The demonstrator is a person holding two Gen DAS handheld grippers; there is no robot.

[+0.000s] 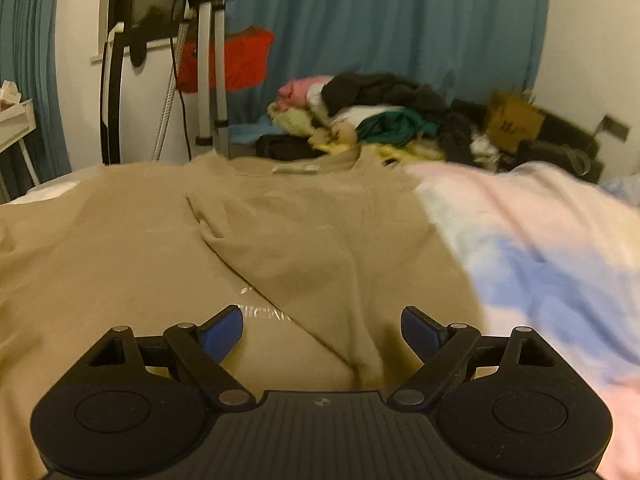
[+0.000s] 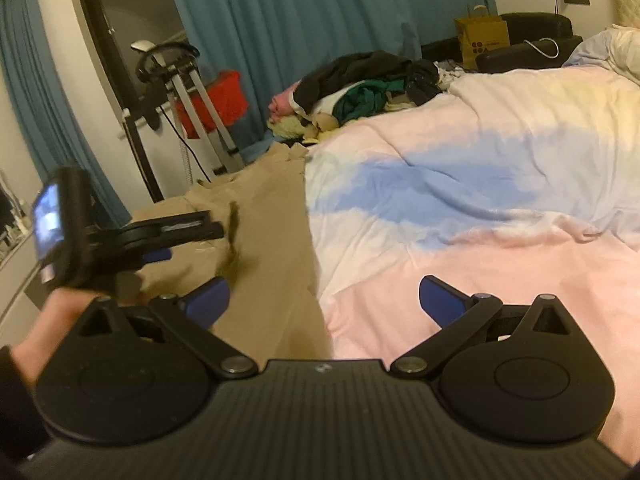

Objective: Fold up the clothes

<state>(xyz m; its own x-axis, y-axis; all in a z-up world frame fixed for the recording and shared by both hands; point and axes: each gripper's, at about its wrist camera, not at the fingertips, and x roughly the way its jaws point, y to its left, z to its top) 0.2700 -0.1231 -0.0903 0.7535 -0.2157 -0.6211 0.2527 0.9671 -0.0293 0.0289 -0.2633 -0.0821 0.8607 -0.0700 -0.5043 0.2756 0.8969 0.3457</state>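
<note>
Far left, the garment steamer stand stood off the bed by the blue curtain, well clear of the work. Next came the tan garment, spread across the bed with a long diagonal crease running down its middle and some pale lettering showing near the camera. Whether that crease was a fold already laid or just a ruck, the views could not settle.

Over it hung the left gripper, its blue pads spread wide with nothing between them. In the right wrist view the same tool showed side-on over the tan cloth, where a small dark flap of fabric stood up just beside it; I could not tell whether the two touched. A hand carried it from below.

Moving right, the right gripper was just as wide open and empty, poised over the line where the tan cloth met the pastel duvet.

That line looked like the hazard. A pinch taken there could have caught duvet along with garment, and the bedding would then have dragged into the fold. The crease was another risk, since a single-layer grab might have pulled the cloth skewed. Both views were blurred, so aim was hard to judge.

Further right and back, the heap of mixed clothes sat near the garment's far edge, close enough to snag.
</note>
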